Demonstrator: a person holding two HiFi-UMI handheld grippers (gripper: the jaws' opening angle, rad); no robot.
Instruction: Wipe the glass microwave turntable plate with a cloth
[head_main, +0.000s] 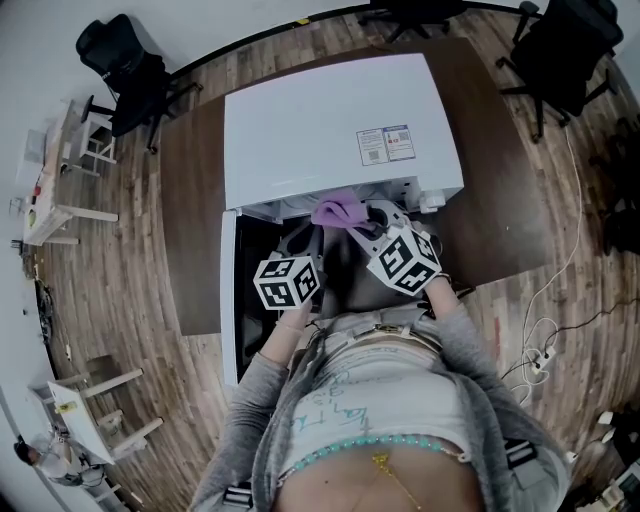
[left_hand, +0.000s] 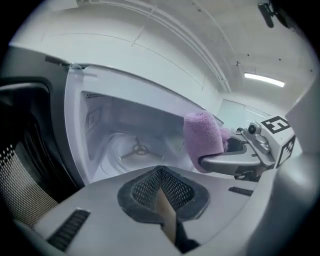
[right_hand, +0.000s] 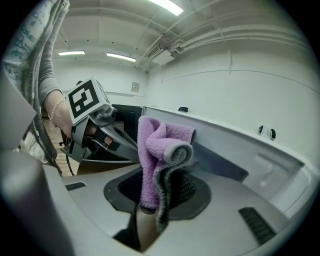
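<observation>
A white microwave (head_main: 330, 130) stands on a dark table with its door (head_main: 230, 300) swung open to the left. In the left gripper view its pale cavity shows a round clear turntable plate (left_hand: 131, 150) on the floor, with the hub visible at its middle. My right gripper (right_hand: 155, 195) is shut on a folded purple cloth (right_hand: 155, 150), which it holds up just in front of the cavity mouth (head_main: 337, 210). My left gripper (left_hand: 161, 192) is shut with nothing between its pads. It hovers beside the right gripper, outside the opening.
The open door (left_hand: 25, 165) stands close on the left of the left gripper. The brown table (head_main: 190, 200) extends around the microwave. Black office chairs (head_main: 125, 60) (head_main: 565, 45) stand behind it, and cables (head_main: 545, 330) lie on the wooden floor at the right.
</observation>
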